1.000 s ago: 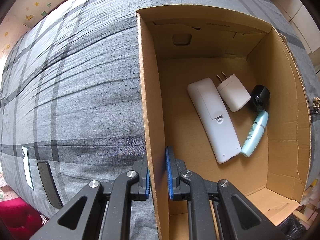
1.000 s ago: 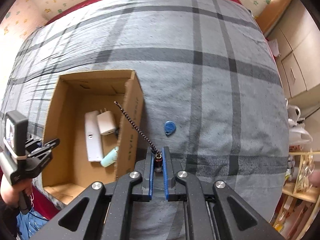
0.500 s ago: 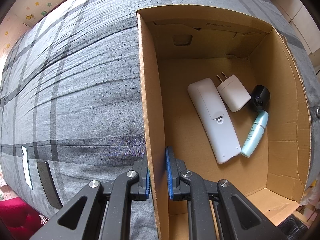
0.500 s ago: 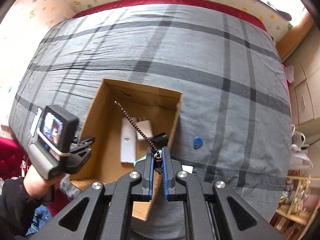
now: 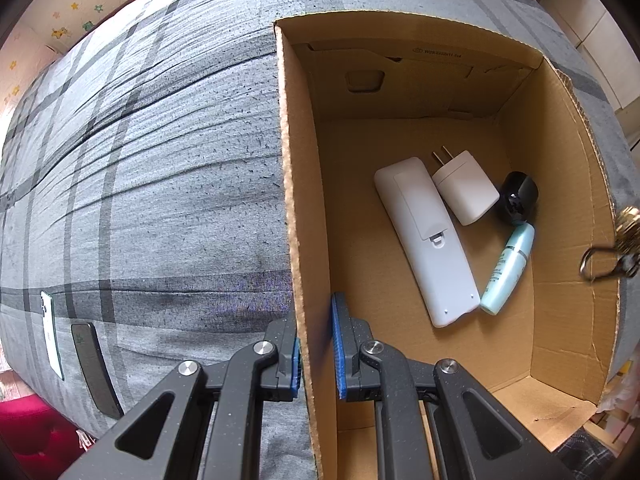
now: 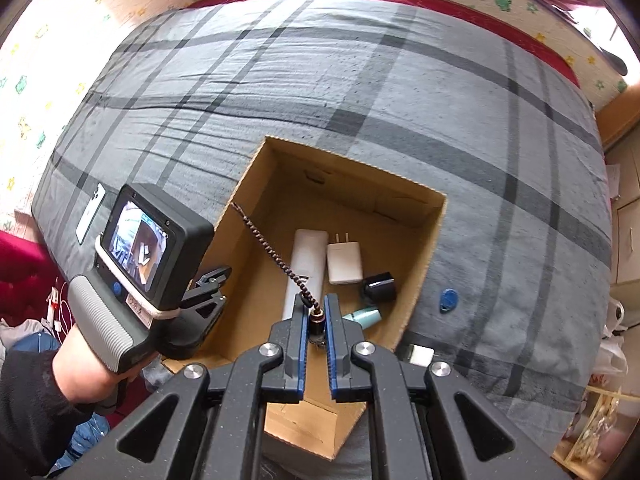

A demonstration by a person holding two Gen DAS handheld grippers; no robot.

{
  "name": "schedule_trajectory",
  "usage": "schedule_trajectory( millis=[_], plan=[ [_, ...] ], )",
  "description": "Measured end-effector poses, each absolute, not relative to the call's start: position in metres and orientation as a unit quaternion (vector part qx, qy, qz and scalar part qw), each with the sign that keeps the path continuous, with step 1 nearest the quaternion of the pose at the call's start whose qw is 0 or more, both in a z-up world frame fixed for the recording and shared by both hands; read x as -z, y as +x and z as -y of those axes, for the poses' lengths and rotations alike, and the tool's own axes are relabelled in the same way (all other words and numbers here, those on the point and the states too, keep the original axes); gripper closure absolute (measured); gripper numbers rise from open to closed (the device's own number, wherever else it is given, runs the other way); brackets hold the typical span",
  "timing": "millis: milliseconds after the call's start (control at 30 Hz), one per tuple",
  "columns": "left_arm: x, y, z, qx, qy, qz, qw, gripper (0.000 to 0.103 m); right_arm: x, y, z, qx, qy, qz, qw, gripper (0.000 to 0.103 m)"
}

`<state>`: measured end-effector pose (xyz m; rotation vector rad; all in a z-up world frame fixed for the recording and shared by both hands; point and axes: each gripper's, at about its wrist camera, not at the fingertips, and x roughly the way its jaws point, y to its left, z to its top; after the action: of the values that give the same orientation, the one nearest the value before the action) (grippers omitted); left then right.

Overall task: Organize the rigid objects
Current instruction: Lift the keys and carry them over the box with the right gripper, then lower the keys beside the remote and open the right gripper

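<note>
a bed (image 6: 400, 92) under a grey plaid cover fills both views. on it stands an open cardboard box (image 5: 404, 92), (image 6: 436, 224), the largest thing on the cover.

the left gripper (image 5: 316, 350) points straight down over the box's left wall – its blue pads are clamped on that wall's top edge, one outside, one inside. in the right wrist view the same left gripper (image 6: 208, 284) shows at the box's near-left edge, held in a person's hand (image 6: 84, 368) with a dark sleeve, its camera screen lit.

the right gripper (image 6: 316, 332) hangs above the box opening, its jaws closed on a small metal-tipped piece with a braided cord (image 6: 276, 256); the cord sticks up and away from the pads, over the box interior. at the right rim of the left wrist view a brass keyring piece (image 5: 616, 248) with a dark clasp shows over the box wall – whether it belongs to the same item i cannot tell.

on the box floor lie a white remote (image 5: 424, 236), (image 6: 304, 268), back side up; a white plug charger (image 5: 464, 188), (image 6: 344, 260) just beside its upper end; a teal tube (image 5: 508, 272), (image 6: 366, 316); and a small black cap-like object (image 5: 516, 196), (image 6: 380, 286) touching the tube's top.

outside the box, on the cover to its right, lie a blue key tag (image 6: 448, 300) and a small white block (image 6: 420, 354). near the bed's left edge lie a white phone (image 5: 50, 332), (image 6: 90, 212) and a dark flat phone (image 5: 94, 368).
</note>
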<state>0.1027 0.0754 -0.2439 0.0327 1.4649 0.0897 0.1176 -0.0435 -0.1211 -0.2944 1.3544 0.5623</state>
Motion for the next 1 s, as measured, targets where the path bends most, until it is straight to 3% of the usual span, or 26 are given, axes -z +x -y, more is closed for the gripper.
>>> schedule_trajectory(
  millis=[1000],
  plan=[
    [0.249, 0.101, -0.084, -0.038, 0.004, -0.669, 0.742, 0.09, 0.273, 0.13, 0.011, -0.236, -0.165, -0.671, 0.683, 0.096]
  ],
)
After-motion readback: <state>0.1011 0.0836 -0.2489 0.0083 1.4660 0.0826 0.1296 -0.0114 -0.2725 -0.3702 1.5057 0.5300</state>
